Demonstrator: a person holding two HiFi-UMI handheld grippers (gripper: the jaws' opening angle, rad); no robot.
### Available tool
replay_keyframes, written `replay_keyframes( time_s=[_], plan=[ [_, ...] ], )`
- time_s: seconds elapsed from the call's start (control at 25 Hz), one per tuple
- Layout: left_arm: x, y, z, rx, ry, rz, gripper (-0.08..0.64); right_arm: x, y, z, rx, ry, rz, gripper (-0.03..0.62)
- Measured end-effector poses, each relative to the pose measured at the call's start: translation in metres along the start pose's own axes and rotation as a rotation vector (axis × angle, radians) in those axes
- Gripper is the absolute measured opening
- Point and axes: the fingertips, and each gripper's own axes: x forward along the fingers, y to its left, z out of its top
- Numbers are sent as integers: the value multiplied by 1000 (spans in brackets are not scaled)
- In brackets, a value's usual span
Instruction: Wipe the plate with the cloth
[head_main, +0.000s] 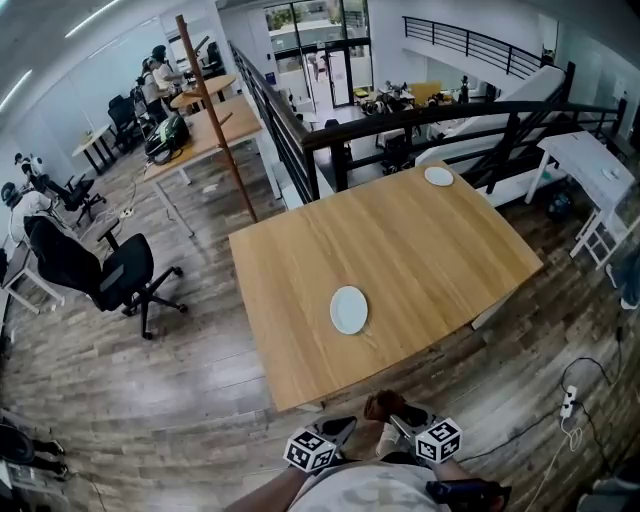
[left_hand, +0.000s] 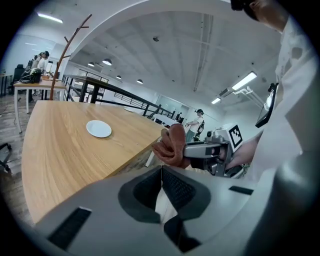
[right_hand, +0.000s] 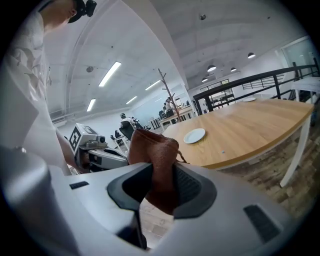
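Here, the head view shows the plate (head_main: 349, 309) lying on the table (head_main: 440, 240), well ahead of the 2 grippers. In the left gripper view, the left gripper (left_hand: 161, 175) has its jaws together on nothing. In the right gripper view, the right gripper (right_hand: 160, 175) clamps the brown cloth (right_hand: 152, 147). Best carry it forward, landing a broad fold flat on the plate.

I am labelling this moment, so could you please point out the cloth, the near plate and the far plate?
cloth (right_hand: 152, 148): right gripper view, on its bunched upper part.
near plate (head_main: 349, 309): head view, centre of its face.
far plate (head_main: 438, 176): head view, centre of its face.
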Motion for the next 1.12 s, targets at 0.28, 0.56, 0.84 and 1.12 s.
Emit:
replay_keyframes(
  time_s=[0.28,0.56,0.84,1.12],
  plan=[
    [38,16,32,-19,-8,50,13,21,-40,26,-31,19,75,126],
    [75,35,72,-25,-32,102,13,36,-82,59,-61,25,136,126],
    [96,41,90,-52,-47,166,12,38,-108,80,-74,33,185,126],
    [96,49,98,-84,-56,217,12,47,-123,84,-70,67,215,126]
  ],
)
